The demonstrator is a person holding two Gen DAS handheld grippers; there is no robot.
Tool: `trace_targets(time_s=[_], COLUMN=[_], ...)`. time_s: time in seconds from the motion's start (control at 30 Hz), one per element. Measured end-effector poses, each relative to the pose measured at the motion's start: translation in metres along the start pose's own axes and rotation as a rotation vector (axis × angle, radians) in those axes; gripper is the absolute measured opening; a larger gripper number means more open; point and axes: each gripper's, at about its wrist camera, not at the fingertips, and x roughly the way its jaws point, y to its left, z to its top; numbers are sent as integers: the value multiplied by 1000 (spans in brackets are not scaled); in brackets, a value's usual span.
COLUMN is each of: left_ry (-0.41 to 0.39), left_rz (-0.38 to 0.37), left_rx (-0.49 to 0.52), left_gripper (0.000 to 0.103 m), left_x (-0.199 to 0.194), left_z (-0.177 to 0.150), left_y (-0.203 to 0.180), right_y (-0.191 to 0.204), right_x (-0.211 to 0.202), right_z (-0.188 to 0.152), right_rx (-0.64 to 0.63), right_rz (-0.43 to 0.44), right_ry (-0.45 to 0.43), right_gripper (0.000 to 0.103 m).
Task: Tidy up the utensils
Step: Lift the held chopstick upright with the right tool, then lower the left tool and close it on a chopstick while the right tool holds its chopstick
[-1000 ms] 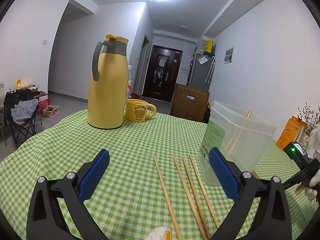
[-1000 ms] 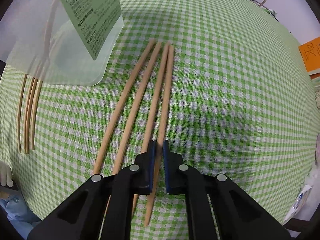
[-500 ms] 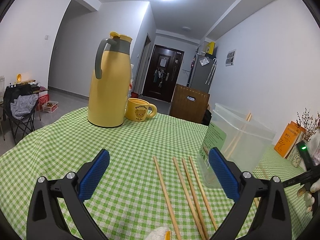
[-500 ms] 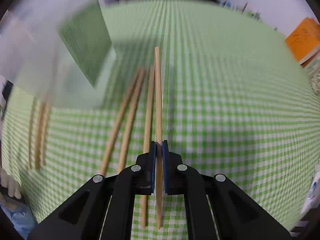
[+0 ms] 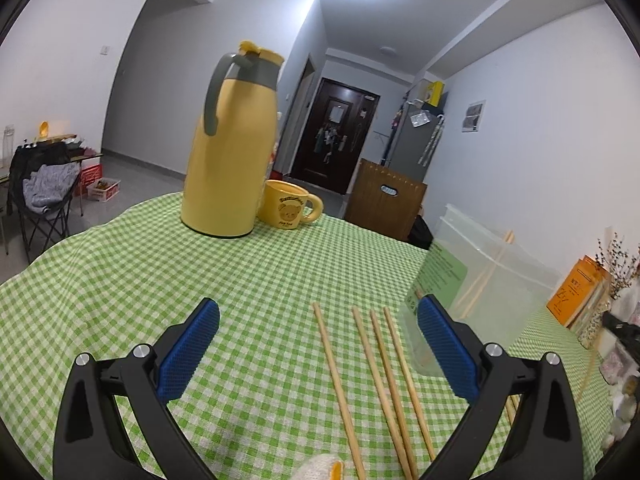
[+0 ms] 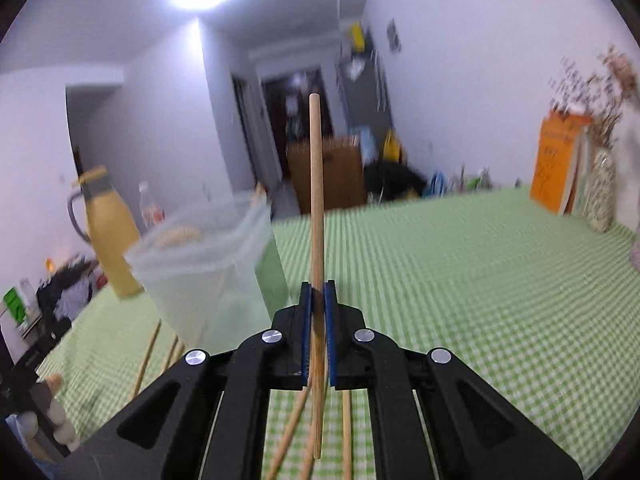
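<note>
A: Chopstick (image 6: 315, 200) in the right gripper (image 6: 316, 300), is that how you read it?

B: Yes. The two blue pads are pressed together on its lower part, and the stick stands almost upright between them, its top end high against the blurred doorway, its bottom end hanging below the jaws, off the green checked tablecloth (image 6: 460, 272).

A: And the other sticks?

B: In the left wrist view four loose chopsticks (image 5: 384, 360) lie flat on the cloth, roughly side by side, between the fingers of the left gripper (image 5: 318, 354). In the right view three more show on the cloth under the right gripper, only partly visible.

A: The left gripper?

B: Spread wide, nothing between its pads. It hangs low over the table, just beside the clear plastic container (image 5: 480, 280).

A: What is in that container?

B: At least one chopstick leans inside it, its tip poking up at the rim. The container carries a green label on the side. From the right wrist it stands to the left of the held stick; the picture is blurred there.

A: Anything else on the table?

B: A yellow thermos jug (image 5: 230, 152) and a yellow mug (image 5: 290, 208) touching or just beside it, at the far edge. Orange books (image 6: 558, 168) stand at the right edge.
</note>
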Motion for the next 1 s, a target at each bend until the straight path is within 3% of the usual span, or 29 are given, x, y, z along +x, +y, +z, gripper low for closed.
trace_targets(time_s=[0.2, 0.3, 0.83, 1.0], left_ry=[46, 43, 129, 196], left_rz=[38, 51, 58, 80], left_rx=[11, 49, 204, 226], left_gripper=[96, 96, 96, 96], left_x=[5, -1, 0, 11], left_z=[5, 9, 23, 18], left_y=[-4, -13, -62, -65], right_y=[-15, -21, 3, 4], right_x=[1, 5, 5, 4], right_z=[2, -4, -26, -28], right_rx=[-11, 10, -92, -99], right_rz=[-32, -28, -1, -5], right_ry=[-150, -179, -196, -195], right_gripper=[6, 6, 6, 6])
